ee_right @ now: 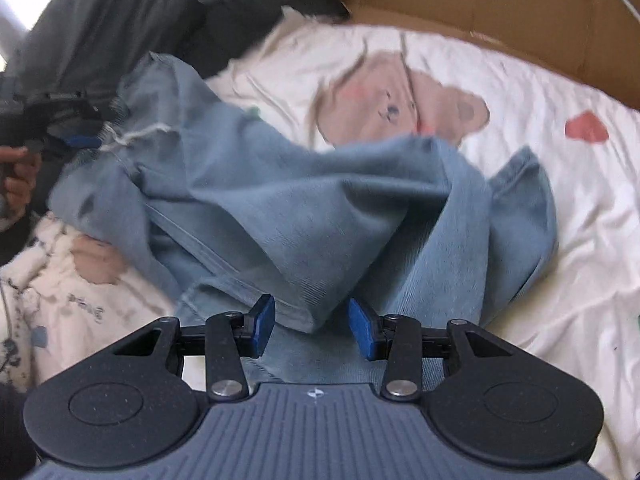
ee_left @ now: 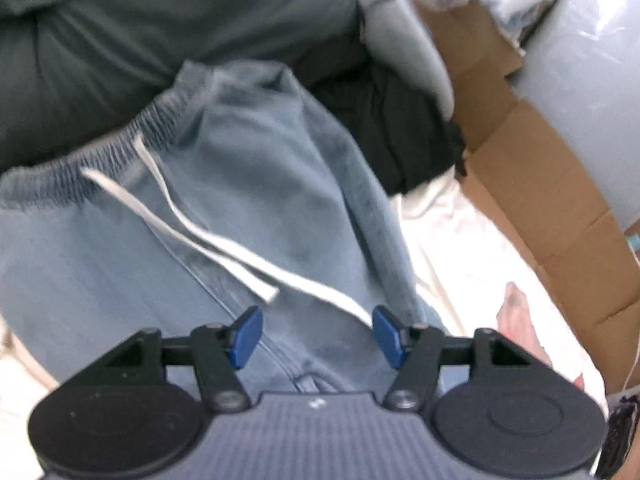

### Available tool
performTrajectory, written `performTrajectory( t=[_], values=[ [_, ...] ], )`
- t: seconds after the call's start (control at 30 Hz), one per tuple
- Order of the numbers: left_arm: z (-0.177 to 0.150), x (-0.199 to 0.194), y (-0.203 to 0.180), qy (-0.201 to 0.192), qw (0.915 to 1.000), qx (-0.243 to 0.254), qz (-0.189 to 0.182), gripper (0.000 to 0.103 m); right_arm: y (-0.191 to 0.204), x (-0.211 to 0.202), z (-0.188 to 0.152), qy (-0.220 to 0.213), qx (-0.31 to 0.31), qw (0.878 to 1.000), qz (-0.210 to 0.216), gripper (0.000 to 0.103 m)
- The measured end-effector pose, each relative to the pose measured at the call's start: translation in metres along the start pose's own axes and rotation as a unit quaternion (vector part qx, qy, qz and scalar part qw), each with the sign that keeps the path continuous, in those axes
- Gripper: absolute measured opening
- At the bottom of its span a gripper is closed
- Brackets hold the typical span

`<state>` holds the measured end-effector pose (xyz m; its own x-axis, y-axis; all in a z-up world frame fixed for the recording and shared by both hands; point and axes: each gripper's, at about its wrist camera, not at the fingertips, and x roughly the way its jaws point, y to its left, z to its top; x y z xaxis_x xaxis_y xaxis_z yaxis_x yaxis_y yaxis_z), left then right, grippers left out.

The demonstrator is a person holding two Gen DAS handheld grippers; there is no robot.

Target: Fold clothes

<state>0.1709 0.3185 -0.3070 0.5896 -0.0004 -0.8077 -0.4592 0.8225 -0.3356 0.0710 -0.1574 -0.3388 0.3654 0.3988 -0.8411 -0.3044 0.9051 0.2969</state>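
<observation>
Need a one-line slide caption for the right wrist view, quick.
Open right gripper poised at a hem fold of crumpled blue drawstring pants on a bear-print bedsheet.

jeans (ee_right: 304, 208): soft, matt blue denim
drawstring (ee_left: 224, 240): flat white woven cloth
bedsheet (ee_right: 500, 92): wrinkled printed cotton
box (ee_left: 560, 200): matt brown cardboard
</observation>
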Motion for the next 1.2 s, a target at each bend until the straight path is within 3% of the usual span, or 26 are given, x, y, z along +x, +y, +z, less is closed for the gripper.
performTrajectory(
  t=[0.13,0.17,0.27,0.33,0.7,0.83,1.1,1.2],
  values=[
    [0.006,0.018,-0.005,0.003,1.0,0.003,-0.008,0.062,-0.008,0.013,-0.001,0.004,0.026,1.0,-0.007,0.045],
    [0.008,0.022,-0.006,0.004,0.9999,0.001,-0.011,0.062,-0.01,0.015,-0.001,0.01,0.028,0.999,-0.01,0.032],
    [0.013,0.035,-0.006,0.011,0.9995,-0.019,-0.024,0.062,-0.014,0.015,0.002,0.015,0.031,0.999,-0.001,0.013],
    [0.017,0.043,-0.007,0.013,0.999,-0.028,-0.031,0.062,-0.014,0.008,0.007,0.007,0.022,1.0,-0.002,0.009],
    [0.037,0.088,-0.009,0.025,0.9946,-0.076,-0.065,0.059,-0.042,-0.04,0.06,-0.039,-0.012,0.998,-0.055,0.002],
    [0.054,0.09,-0.008,0.009,0.9966,-0.06,-0.056,0.059,-0.054,-0.046,0.087,-0.053,-0.032,0.994,-0.094,0.001],
    [0.083,0.109,-0.022,0.006,0.999,-0.002,-0.045,0.058,-0.085,-0.035,0.142,-0.034,-0.076,0.983,-0.166,0.001],
    [0.092,0.114,-0.029,0.007,0.9991,0.021,-0.035,0.052,-0.098,-0.023,0.161,-0.025,-0.08,0.98,-0.183,0.001]
  ],
)
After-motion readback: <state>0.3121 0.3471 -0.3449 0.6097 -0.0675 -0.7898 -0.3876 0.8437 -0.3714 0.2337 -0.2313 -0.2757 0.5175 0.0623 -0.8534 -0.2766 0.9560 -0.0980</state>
